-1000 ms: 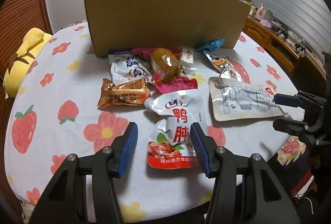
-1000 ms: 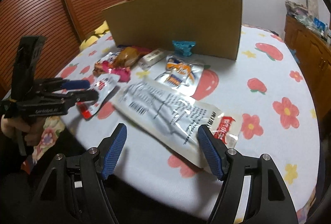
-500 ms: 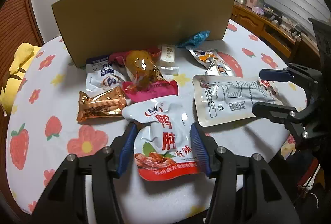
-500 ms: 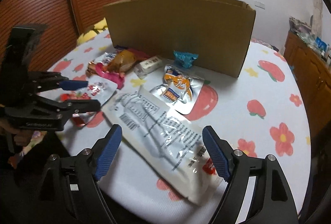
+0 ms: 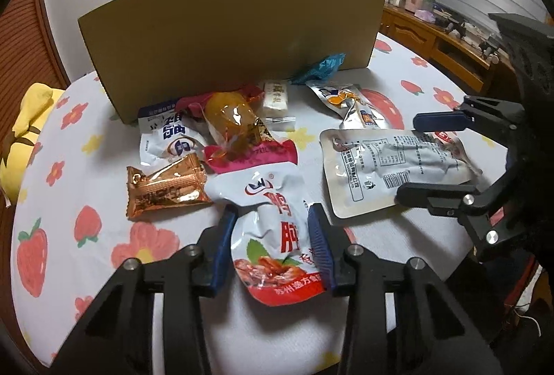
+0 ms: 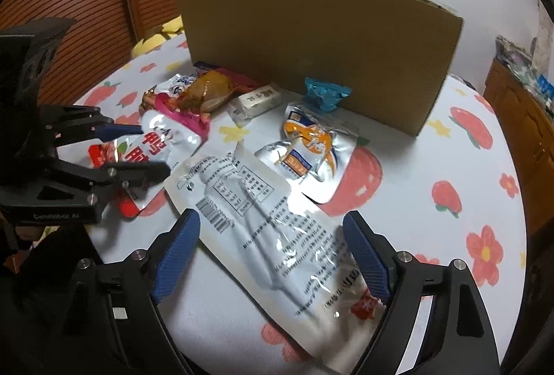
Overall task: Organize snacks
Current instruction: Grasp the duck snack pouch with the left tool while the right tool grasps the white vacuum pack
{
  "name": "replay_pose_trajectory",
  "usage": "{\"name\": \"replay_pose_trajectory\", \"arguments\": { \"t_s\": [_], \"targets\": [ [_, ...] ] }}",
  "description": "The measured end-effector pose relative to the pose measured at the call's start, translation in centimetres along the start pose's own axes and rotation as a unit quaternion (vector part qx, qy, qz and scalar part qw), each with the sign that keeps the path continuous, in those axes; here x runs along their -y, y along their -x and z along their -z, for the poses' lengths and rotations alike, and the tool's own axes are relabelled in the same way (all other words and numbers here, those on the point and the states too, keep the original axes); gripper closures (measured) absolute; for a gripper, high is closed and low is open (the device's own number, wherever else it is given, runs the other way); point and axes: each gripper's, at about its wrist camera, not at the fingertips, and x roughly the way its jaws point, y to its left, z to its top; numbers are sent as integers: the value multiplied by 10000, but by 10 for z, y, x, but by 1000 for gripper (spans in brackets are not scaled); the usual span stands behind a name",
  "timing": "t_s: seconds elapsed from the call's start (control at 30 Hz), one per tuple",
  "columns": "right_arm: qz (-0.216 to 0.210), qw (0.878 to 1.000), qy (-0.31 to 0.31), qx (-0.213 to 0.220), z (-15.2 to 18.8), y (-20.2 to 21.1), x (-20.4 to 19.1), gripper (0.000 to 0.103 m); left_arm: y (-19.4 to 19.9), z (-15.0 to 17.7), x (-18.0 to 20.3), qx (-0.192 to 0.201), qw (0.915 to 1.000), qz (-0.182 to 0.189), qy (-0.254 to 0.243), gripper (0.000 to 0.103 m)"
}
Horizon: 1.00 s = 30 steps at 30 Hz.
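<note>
Snack packets lie on a flowered tablecloth in front of a cardboard box [image 5: 235, 39]. My left gripper [image 5: 273, 229] is open, its pads on either side of a white and red duck snack pouch [image 5: 277, 219], which also shows in the right wrist view [image 6: 152, 146]. My right gripper [image 6: 273, 254] is open wide around a large white flat pouch [image 6: 277, 229] that lies on the table; this pouch also shows in the left wrist view [image 5: 387, 167]. The right gripper shows in the left wrist view [image 5: 436, 160].
Other snacks lie between the box and me: a copper wrapper [image 5: 166, 188], a pink pack with a yellow item [image 5: 235, 129], a blue-white pouch [image 5: 169, 136], a white bar [image 5: 277, 98], a teal wrapper [image 6: 325, 94], an orange-silver pouch [image 6: 308, 150]. A yellow cushion [image 5: 24, 119] sits left.
Both grippers have moved forward over the table. The left gripper's pads have come in closer around the duck pouch. The right gripper now straddles the large white pouch.
</note>
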Motion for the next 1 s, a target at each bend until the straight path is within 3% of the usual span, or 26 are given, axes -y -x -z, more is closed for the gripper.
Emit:
{"name": "replay_pose_trajectory", "arguments": {
  "t_s": [0.3,0.4,0.47,0.63,0.73,0.87,1.0],
  "targets": [
    [-20,9986,402,-349,-1,-12,-13,12,4,3,-8,50,9999,87,126,66],
    [-25,9988,330,-362,-2,-13,-9,16,2,3,-7,24,9999,52,101,58],
    [-58,9989,296,-366,-1,-11,-7,17,0,1,-3,1,10000,72,45,47],
    [-32,9989,262,-383,0,-10,-5,20,-5,-3,-1,-23,10000,2,8,44],
    [-16,9988,259,-423,0,-6,-4,27,-4,-3,-1,-21,10000,12,-22,44],
    [2,9985,306,-448,2,0,-5,44,-3,-2,-2,-7,10000,34,27,44],
    [10,9977,428,-532,4,5,-8,51,-3,-2,-1,-5,10000,23,11,43]
  ]
}}
